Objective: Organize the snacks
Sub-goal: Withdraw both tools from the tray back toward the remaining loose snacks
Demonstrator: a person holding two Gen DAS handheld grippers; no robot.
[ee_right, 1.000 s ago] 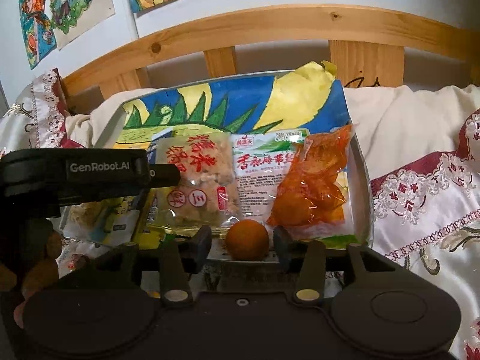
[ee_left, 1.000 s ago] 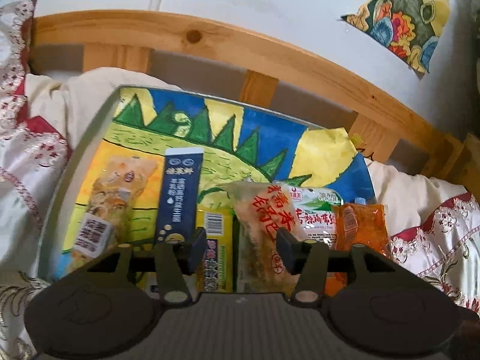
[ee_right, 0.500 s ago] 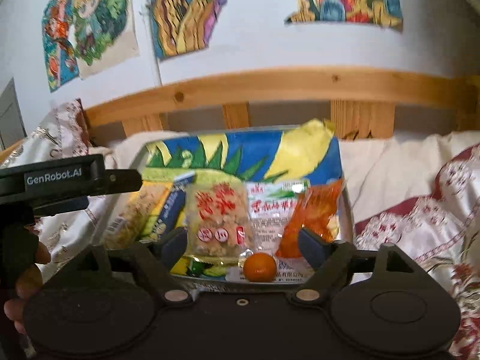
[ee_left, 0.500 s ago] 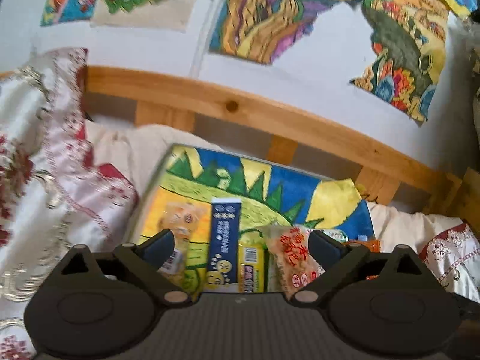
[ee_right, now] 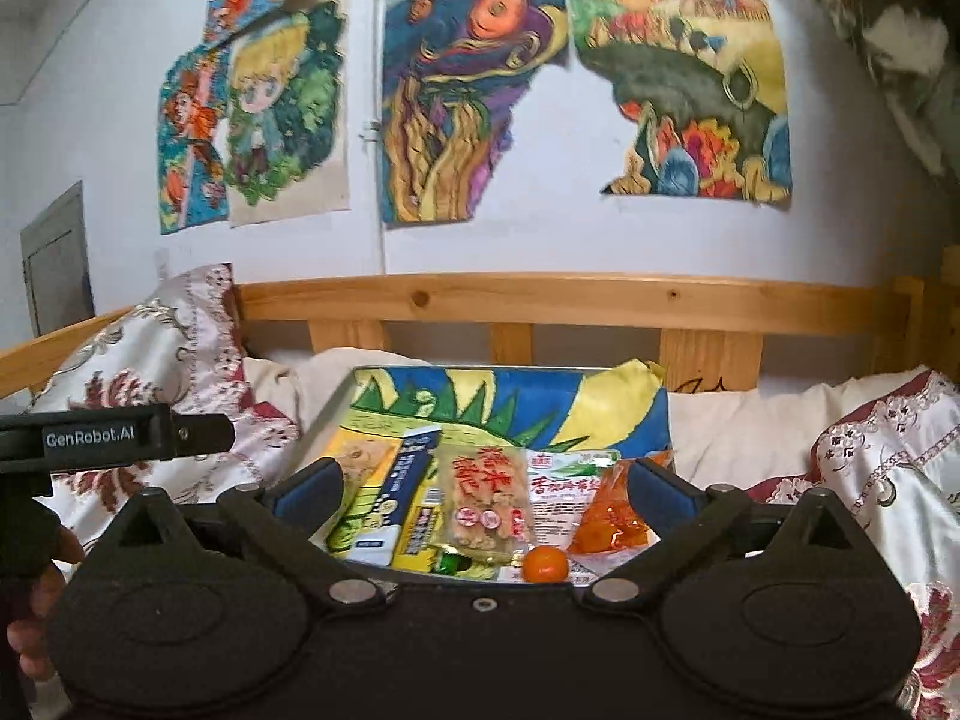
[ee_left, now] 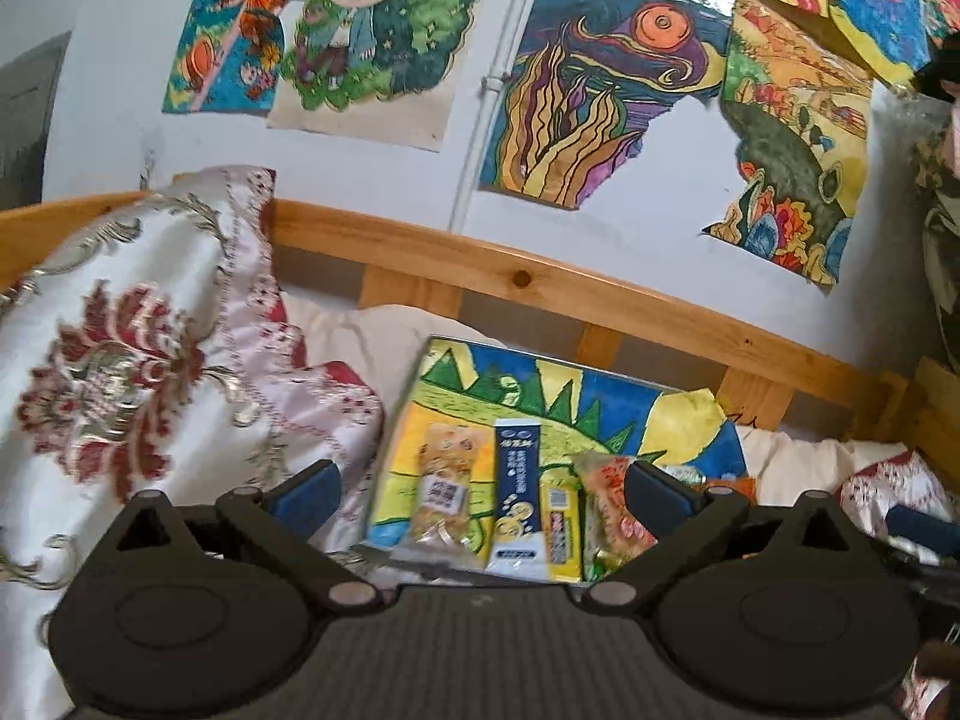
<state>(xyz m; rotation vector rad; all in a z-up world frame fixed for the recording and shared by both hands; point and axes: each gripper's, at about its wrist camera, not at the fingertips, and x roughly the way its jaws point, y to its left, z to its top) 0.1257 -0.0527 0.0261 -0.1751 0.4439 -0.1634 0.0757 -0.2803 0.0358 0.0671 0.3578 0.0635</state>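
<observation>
Now we see both jaws spreading, nothing between them: left gripper [ee_left: 480, 492], right gripper [ee_right: 486, 489]. Plastic snack packets [ee_right: 486, 495] lie on the painted tray [ee_right: 510, 396], small orange fruit [ee_right: 544, 564] at six o'clock.

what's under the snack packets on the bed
A colourful drawing with green spikes and a yellow shape lies under the snack packets, on a tray. Its lower part and the tray floor are covered.
</observation>
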